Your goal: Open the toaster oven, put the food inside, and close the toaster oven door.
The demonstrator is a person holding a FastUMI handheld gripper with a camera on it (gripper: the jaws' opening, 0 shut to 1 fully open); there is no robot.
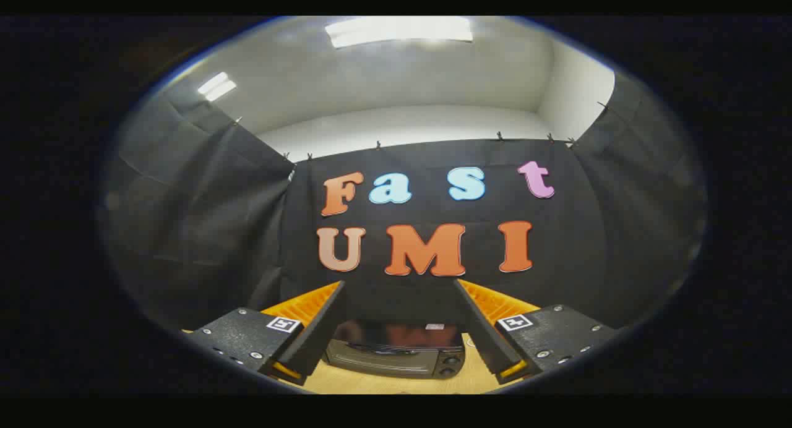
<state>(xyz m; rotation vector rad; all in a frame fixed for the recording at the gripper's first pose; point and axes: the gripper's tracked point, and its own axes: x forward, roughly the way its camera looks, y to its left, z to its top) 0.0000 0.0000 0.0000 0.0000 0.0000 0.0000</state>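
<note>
Toaster oven (396, 354): dark, boxy, low and wide.
Door: glass-fronted, shut, flush with the front; reddish reflections in the glass.
Knobs: two round ones, stacked on the right-hand panel.
Pose: upright, front facing the camera.
Place: on the pale wooden tabletop, before the black cloth wall, below and between the spread fingers.

Lighting from overhead — bright ceiling panel (399, 31) blown out, a second one (216, 86) off to the side. Booth cloth dim, low contrast. Strong fisheye bending near the rim, edges soft and darkened. Glare streaks on the toaster oven (396, 350) glass between my spread-apart fingers (315, 329).
</note>
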